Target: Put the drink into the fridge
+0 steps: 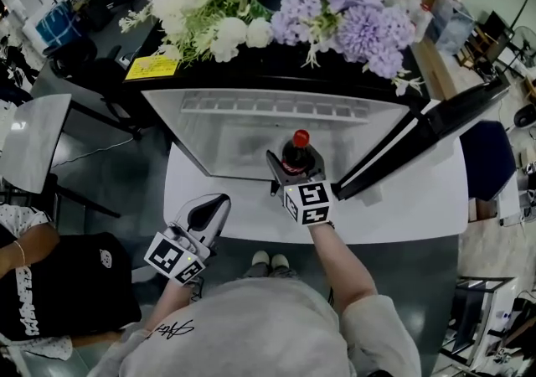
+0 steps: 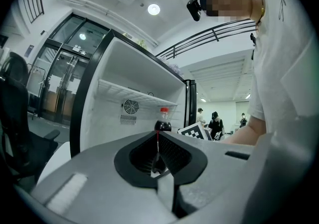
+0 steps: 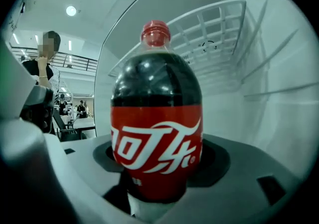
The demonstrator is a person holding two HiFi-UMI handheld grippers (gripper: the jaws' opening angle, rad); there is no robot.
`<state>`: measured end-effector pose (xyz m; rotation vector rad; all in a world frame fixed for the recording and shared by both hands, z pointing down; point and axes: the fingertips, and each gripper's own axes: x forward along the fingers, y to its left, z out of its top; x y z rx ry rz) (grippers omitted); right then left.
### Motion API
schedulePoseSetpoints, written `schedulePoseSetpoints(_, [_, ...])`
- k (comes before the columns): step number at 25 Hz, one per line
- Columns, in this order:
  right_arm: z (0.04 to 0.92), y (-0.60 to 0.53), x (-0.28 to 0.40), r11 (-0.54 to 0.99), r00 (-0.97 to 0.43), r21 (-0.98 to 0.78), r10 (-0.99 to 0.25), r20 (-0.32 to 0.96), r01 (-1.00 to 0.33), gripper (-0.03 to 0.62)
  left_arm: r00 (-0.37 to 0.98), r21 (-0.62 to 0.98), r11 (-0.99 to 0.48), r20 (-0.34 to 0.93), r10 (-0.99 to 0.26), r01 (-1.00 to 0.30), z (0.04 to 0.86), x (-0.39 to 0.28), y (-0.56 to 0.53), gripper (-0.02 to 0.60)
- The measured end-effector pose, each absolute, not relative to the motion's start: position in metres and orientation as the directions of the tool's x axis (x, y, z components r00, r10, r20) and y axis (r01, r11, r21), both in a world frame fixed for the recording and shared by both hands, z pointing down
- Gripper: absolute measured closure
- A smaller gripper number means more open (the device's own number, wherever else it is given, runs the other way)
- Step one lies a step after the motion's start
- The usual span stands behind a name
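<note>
Squarely pinched between the jaws of the right gripper [image 3: 158, 195], the cola bottle [image 3: 156, 118] stands upright with its red cap up, gripped low on its labelled body. It sits at the mouth of the open fridge [image 1: 180, 128], just past the front edge of the cavity. Whether its base touches the fridge floor cannot be told. Behind it the white interior is bare, with open room to either side and deeper in, and the wire shelf [image 3: 209, 34] runs well above the cap. The door [image 1: 435, 128] is swung wide to the right, its inner edge just beside the right gripper's marker cube. The left gripper [image 2: 158, 156] hangs lower and to the left, off the front edge of the white worktop [image 1: 410, 208], its jaws pressed together on nothing and pointing toward the fridge. White and purple flowers [image 1: 335, 19] lie across the fridge's dark top.
</note>
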<state>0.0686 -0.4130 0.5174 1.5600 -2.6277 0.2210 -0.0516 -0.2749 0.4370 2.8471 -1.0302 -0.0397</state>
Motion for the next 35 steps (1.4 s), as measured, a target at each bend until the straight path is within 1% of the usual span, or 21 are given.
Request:
schedulePoseSetpoints(19, [0.525,-0.472,0.057,0.459,-0.465,-0.073,-0.875,0.137,-0.885,0.287,0.741,0.136,-0.731,0.049,-0.670,-0.669,0.450,-0.063,-0.273,0.572])
schedulePoseSetpoints(35, [0.528,-0.513,0.062,0.433,-0.435,-0.046,-0.888,0.150,-0.900,0.287,0.721,0.144,-0.708,0.075,-0.689,-0.691,0.457,-0.070,-0.270,0.572])
